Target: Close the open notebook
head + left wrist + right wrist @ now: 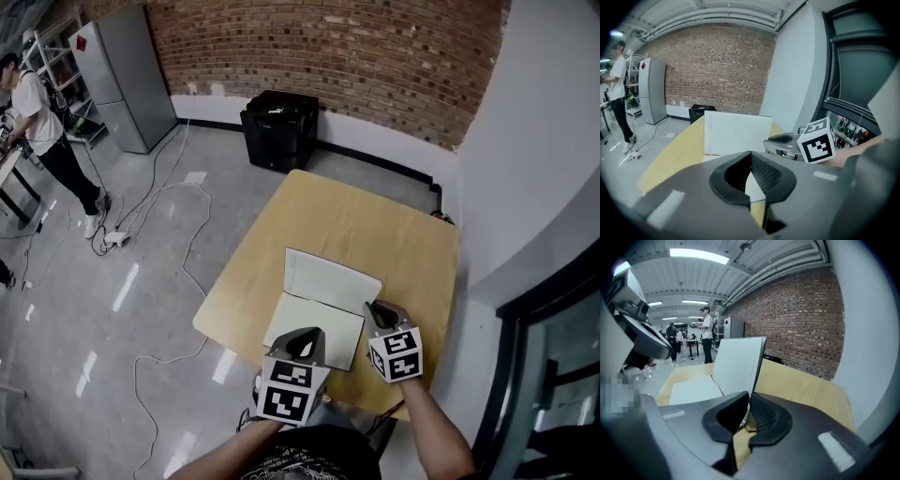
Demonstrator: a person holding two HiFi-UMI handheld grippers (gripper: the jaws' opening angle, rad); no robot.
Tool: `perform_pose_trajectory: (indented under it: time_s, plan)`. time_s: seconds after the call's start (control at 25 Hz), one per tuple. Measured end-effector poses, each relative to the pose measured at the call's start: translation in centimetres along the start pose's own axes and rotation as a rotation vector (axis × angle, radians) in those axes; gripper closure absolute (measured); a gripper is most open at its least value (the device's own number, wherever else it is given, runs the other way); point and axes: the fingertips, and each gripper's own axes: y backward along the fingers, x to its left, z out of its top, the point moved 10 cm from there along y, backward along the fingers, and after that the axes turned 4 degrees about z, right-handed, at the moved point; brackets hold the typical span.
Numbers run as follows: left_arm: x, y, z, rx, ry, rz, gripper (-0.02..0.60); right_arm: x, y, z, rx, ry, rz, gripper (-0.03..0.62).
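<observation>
Room, head view: brick wall (356,56); notebook (323,281) open mid-frame on worktop (394,234), far leaf raised.
Left gripper view: left hand-held gripper (750,153) clenched, empty.
Right gripper view: right hand-held gripper (749,395) pinches raised leaf.
Closing: fold slowly, steadying near page.

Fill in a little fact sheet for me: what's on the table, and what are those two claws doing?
Surface: light wooden table
Item: open white-paged notebook, far half standing up, near half flat
Right claw: shut on the raised half's edge
Left claw: tips together, above the near half
Background: person in white shirt, red brick wall
</observation>
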Motion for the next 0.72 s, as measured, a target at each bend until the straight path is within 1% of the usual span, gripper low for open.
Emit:
perform_pose_trajectory:
  time_s: [0.12, 0.32, 0.4, 0.52, 0.72]
  plan:
    - [-1.3, 4.1, -2.7, -0.007, 0.0, 0.006, 0.578, 3.4, 3.2, -1.4, 0.001, 0.038, -0.011, 0.566]
    - [-1.9, 9.9, -8.1, -0.024, 0.002, 0.014, 0.578, 9.4, 6.8, -4.8, 0.008, 0.1, -0.025, 0.568]
    - [-2.9, 11.9, -10.0, -0.028, 0.002, 0.015, 0.579, 11.3, 8.5, -6.1, 0.011, 0.129, -0.033, 0.569]
    - [-4.5, 14.2, -12.1, -0.031, 0.0, 0.012, 0.578, 13.5, 11.0, -7.6, 0.015, 0.17, -0.035, 0.57]
    - [-5.2, 18.3, -15.5, -0.039, 0.005, 0.009, 0.58, 17.9, 13.7, -9.4, 0.026, 0.238, -0.037, 0.571]
